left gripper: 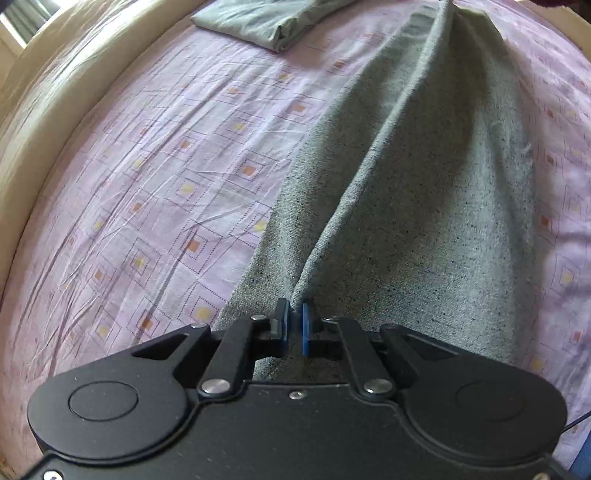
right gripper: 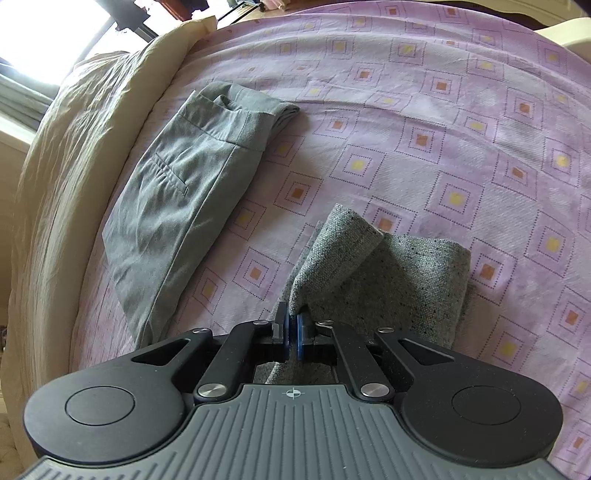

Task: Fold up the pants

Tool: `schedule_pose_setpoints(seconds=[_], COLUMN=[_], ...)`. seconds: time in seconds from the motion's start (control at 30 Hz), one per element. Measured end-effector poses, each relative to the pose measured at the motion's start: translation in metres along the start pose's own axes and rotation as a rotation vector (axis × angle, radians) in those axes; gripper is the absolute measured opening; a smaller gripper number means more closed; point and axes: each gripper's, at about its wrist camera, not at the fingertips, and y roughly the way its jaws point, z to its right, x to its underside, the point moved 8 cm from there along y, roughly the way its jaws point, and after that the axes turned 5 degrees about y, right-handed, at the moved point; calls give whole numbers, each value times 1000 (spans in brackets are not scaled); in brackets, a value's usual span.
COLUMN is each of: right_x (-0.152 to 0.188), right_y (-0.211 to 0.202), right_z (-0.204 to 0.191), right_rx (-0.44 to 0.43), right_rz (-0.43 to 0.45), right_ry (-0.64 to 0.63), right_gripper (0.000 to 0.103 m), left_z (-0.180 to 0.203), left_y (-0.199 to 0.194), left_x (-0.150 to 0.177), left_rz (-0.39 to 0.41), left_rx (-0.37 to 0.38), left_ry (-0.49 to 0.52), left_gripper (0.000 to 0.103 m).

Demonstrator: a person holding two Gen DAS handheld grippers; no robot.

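Note:
Speckled grey knit pants [left gripper: 424,192] lie stretched along the pink patterned bed sheet [left gripper: 155,155], running from my left gripper toward the far edge. My left gripper [left gripper: 294,317] is shut on a raised fold of this fabric at its near end. In the right wrist view the same grey knit pants [right gripper: 399,280] end in a bunched, folded-over corner, and my right gripper [right gripper: 291,328] is shut on a pinch of that cloth. The cloth rises in a small peak between the blue pads [right gripper: 301,332].
A second, smooth grey pair of trousers [right gripper: 177,199] lies folded on the sheet [right gripper: 443,122] to the left, also seen as the folded trousers [left gripper: 258,22] at the top. A beige padded bed border [right gripper: 66,155] runs along the left edge. A bright window [right gripper: 48,33] is beyond.

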Motion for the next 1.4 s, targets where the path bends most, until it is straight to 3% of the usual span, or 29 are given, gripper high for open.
schedule_pose_setpoints(seconds=[0.2,0.43,0.7,0.8,0.87,0.97,1.03,1.2,1.3,1.33,1.4], right_x=[-4,-9,-8,-6,-5,-14,-27,-50,-45,-40,-30], right_y=[-15,-6,42,55,60,38,13,-30,-33,-30,-24], right_z=[0,-12,-31,-30,-29,-33,-31,-2,21,27,38], right_rx=[-18,-29,24,55,60,-16,-55,-34,-29,-33,-34], right_rz=[18,6,-16,-32,-63,-28,23,84,54,38,9], right_ry=[21,27,22,-13,-62,-109,-134,-174,-165,-156,-132], right_gripper=[5,5,5,6,15,27,27,27,27,27,27], left_z=[4,-22,-56,-56,-56,-62,-69,-80,-59,-48,-20], left_y=[-29,-35,23,43,49,38,23,-21,-38,-39,-34], left_x=[-5,-13,-18,-13,-11,-13,-15,-21,-26,-27,-27], left_rz=[48,65,-38,-100,-126,-102,-55,39,76,76,54], left_rx=[-72,-56,-53,-38,-44,-62,-86,-168,-128,-108,-58], left_ry=[28,-66,-160,-171,-184,-242,-300,-421,-444,-438,-420], left_gripper=[10,9,11,24,28,28,28,28,35,43,45])
